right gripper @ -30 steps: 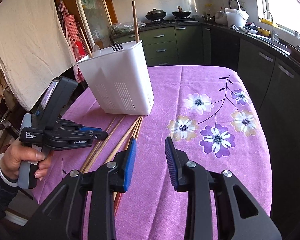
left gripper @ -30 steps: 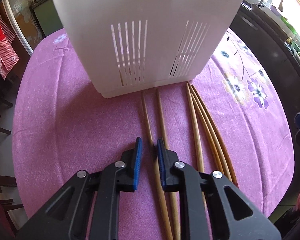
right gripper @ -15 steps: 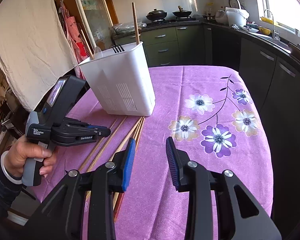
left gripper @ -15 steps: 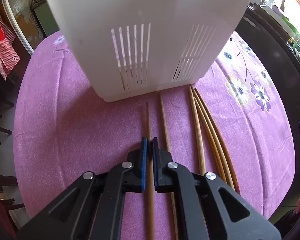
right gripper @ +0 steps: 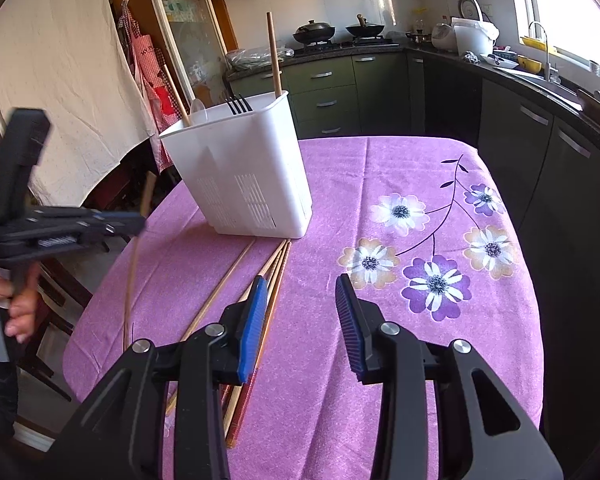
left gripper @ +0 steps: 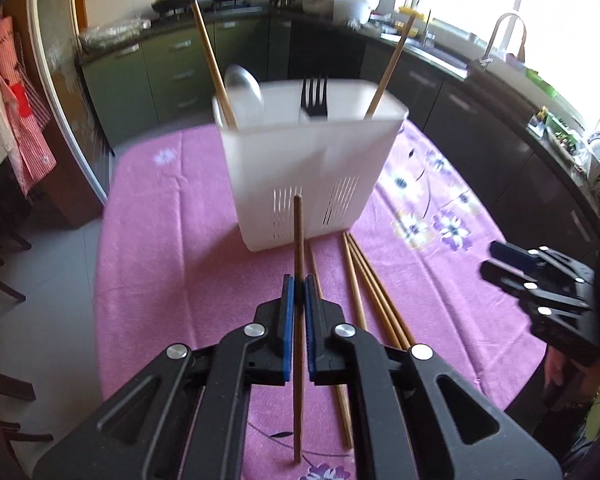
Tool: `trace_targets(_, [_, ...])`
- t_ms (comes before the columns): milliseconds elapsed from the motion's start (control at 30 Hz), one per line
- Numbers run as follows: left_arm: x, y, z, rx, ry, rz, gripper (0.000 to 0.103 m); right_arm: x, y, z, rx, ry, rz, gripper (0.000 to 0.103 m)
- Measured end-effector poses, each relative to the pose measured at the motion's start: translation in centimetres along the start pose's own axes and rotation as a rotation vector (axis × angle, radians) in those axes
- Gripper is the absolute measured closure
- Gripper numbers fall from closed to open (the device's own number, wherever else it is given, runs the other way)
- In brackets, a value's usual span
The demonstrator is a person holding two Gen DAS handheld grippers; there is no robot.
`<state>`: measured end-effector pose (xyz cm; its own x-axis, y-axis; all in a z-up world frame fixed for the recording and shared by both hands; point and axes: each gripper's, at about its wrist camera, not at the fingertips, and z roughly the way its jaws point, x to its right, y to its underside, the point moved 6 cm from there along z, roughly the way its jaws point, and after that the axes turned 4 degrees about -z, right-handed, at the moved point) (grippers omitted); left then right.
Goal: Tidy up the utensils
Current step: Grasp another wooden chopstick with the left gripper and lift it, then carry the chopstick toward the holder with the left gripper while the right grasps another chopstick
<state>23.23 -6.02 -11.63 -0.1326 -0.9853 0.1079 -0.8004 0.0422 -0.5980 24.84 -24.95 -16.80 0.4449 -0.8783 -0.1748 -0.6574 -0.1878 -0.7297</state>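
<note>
The white utensil holder [left gripper: 308, 168] stands upright on the purple-clothed surface [left gripper: 172, 280], and in it are two chopsticks [left gripper: 214, 64] leaning out toward opposite corners, a black fork [left gripper: 314, 96] with tines up, and a spoon [left gripper: 244, 88] bowl-up at the left. The left tool [left gripper: 296, 292] is clamped on a single wooden chopstick [left gripper: 298, 240], which hangs clear of the cloth in front of the holder. Four more chopsticks [left gripper: 364, 280] lie on the cloth just right of it, their tips near the holder's base. A second ago the left tool's pads stood apart low over two chopsticks lying on the cloth; it has since closed on one and lifted it. The right tool [right gripper: 300, 320] hovers over the lying chopsticks with its pads apart and nothing between them; its jaws have just been opening a little wider.
</note>
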Motion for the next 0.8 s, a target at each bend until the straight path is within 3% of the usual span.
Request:
trace_targets(100, [-0.2,-0.1,-3.4,0.086,-0.019,0.026,0.098,-0.2,0.1,0.9,-0.025,-0.007,-0.005,0.067])
trace_targets(200, [-0.2,0.5,-5.7,0.122,-0.019,0.041,0.098,-0.2,0.2,2.2,-0.059,-0.016,-0.007,0.067])
trace_targets(433, [-0.7,1.9,-7.8,0.16,-0.022,0.063,0.098,0.0,0.3,7.6,-0.208,-0.026,-0.015,0.067])
trace_targets(667, [-1.1,3.0,-9.0,0.173,-0.026,0.073,0.098,-1.5,-0.3,11.4,-0.299,-0.038,-0.053,0.081])
trace_targets(800, [-1.3,3.2,-9.1,0.176,-0.025,0.073,0.098,-2.0,-0.3,12.8,-0.343,-0.01,-0.078,0.083])
